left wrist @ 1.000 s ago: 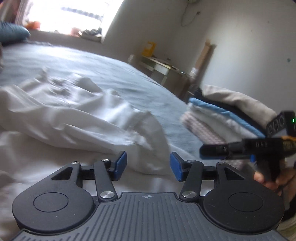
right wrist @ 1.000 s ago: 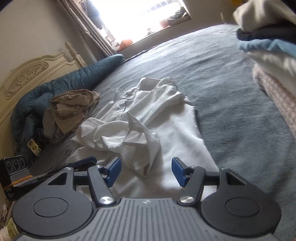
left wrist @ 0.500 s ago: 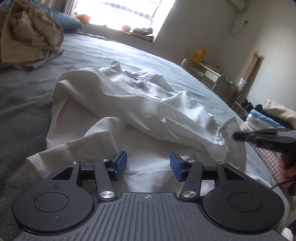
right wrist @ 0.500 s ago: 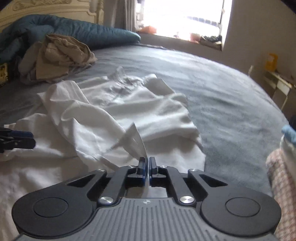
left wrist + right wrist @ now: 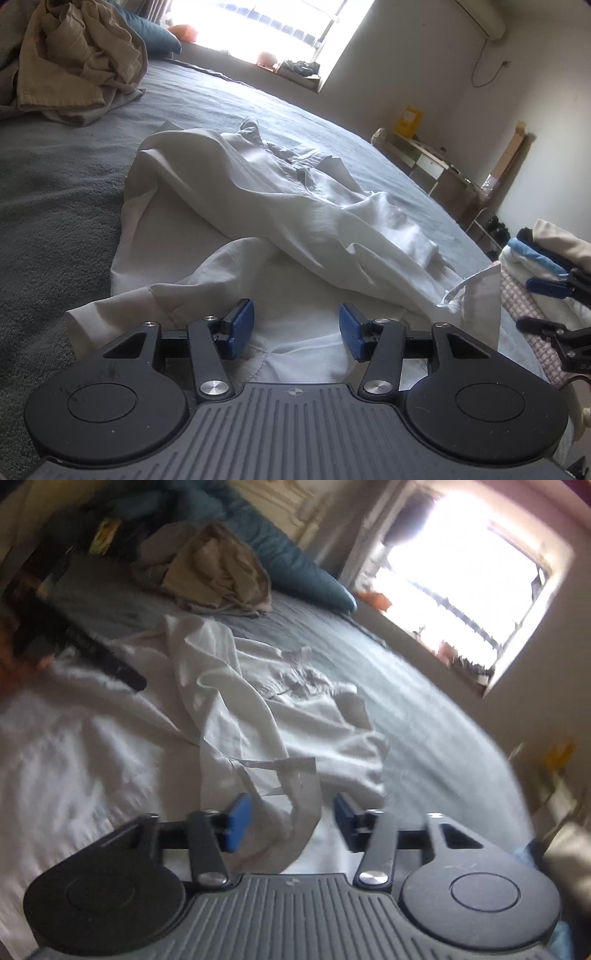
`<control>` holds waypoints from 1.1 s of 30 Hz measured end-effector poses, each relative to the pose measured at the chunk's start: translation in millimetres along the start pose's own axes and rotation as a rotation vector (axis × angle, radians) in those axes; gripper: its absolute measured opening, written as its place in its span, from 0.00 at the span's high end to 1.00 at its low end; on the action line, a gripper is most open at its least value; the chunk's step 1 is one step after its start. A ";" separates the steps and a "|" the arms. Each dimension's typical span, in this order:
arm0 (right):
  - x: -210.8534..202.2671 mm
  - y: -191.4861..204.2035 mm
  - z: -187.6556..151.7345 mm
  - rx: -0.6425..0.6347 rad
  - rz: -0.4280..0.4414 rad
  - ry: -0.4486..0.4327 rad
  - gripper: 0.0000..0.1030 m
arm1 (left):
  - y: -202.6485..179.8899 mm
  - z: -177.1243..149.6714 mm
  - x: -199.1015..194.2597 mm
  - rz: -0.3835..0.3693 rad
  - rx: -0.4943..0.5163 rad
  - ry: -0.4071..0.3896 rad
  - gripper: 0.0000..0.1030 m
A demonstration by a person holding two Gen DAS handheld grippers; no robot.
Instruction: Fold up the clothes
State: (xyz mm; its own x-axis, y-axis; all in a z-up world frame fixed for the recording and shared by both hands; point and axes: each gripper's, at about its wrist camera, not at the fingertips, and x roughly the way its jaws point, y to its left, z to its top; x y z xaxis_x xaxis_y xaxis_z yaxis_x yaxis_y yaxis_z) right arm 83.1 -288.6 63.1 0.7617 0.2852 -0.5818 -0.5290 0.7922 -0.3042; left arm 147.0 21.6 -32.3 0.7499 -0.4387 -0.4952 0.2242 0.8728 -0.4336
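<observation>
A crumpled white shirt [image 5: 258, 192] lies spread on the grey bed cover [image 5: 55, 192], collar far, hem near. My left gripper [image 5: 297, 332] hovers open just over the near hem, with nothing pinched between its blue pads. In the right wrist view the shirt [image 5: 258, 709] is blurred by motion. My right gripper [image 5: 291, 821] is tilted and its jaws are opening. The sleeve cuff [image 5: 291, 775] hangs loose between the pads, and neither pad presses on it. From the left wrist view the cuff [image 5: 476, 306] stands up beside the right gripper's fingers [image 5: 546, 288], which are apart.
A heap of beige clothes [image 5: 81, 55] sits at the far left near a blue pillow [image 5: 159, 37]. A stack of folded clothes [image 5: 546, 251] rests on the bed's right edge. A desk [image 5: 424, 162] and window lie beyond.
The right gripper, shut on the cuff half a second ago, has opened and rolled, leaving the cuff slack. The left gripper swung left and settled low over the shirt's near hem.
</observation>
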 end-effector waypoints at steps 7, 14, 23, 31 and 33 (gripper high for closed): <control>52.5 -30.8 -9.8 0.271 0.086 0.167 0.61 | 8.0 -2.9 1.6 -0.012 -0.036 -0.034 0.50; 4.9 0.8 8.0 -0.185 -0.032 -0.007 1.00 | 13.8 -3.8 0.5 -0.039 -0.053 -0.044 0.50; 47.8 42.6 -74.5 -0.862 -0.234 0.199 0.98 | 14.7 -3.0 0.9 -0.049 -0.063 -0.040 0.50; -3.3 23.7 -59.2 -0.760 -0.232 0.179 0.59 | 15.7 -2.8 -0.4 -0.058 -0.067 -0.045 0.50; -20.9 15.6 -44.7 -0.663 -0.171 0.164 0.60 | 15.3 -2.2 -4.6 -0.060 -0.070 -0.051 0.50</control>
State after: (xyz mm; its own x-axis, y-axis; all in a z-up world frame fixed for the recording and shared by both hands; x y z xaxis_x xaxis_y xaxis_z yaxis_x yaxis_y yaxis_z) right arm 42.1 -306.3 36.8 0.8157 0.0599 -0.5754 -0.5634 0.3078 -0.7667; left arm 145.6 36.5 -38.4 0.7678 -0.4762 -0.4286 0.2268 0.8277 -0.5134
